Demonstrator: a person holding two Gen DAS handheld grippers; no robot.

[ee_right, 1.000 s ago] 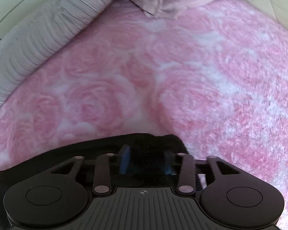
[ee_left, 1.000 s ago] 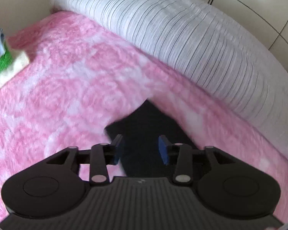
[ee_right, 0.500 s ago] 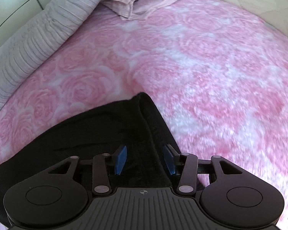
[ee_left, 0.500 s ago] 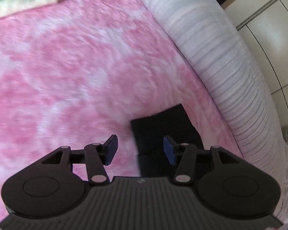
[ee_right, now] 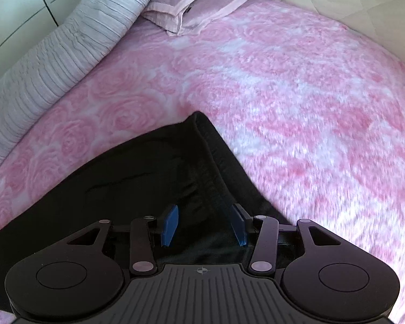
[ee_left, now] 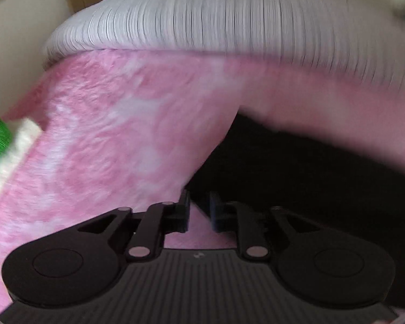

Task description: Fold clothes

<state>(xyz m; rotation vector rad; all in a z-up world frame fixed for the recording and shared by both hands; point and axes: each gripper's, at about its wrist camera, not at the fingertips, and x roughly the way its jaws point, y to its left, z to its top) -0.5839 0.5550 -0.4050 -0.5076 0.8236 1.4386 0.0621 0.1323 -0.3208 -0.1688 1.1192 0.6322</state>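
Observation:
A black garment lies flat on the pink rose-patterned blanket [ee_right: 283, 86]. In the right wrist view the garment [ee_right: 137, 178] fills the lower left, with a banded hem [ee_right: 216, 156] running toward me. My right gripper [ee_right: 203, 225] is open and empty, its blue pads either side of that hem, just above the cloth. In the blurred left wrist view the garment [ee_left: 297, 178] lies at right. My left gripper [ee_left: 199, 212] is open with a narrow gap, right at the garment's left edge; the blanket [ee_left: 108, 140] shows between the fingers.
A long grey ribbed bolster [ee_left: 202, 19] runs along the bed's far side and also shows in the right wrist view [ee_right: 67, 46]. Pink pillows [ee_right: 202, 2] lie at the head. A green and cream folded stack [ee_left: 0, 145] sits at the left edge.
The left gripper swung and dropped to the garment's left edge, its fingers narrowing. The right gripper drew back a little over the hem and stayed open.

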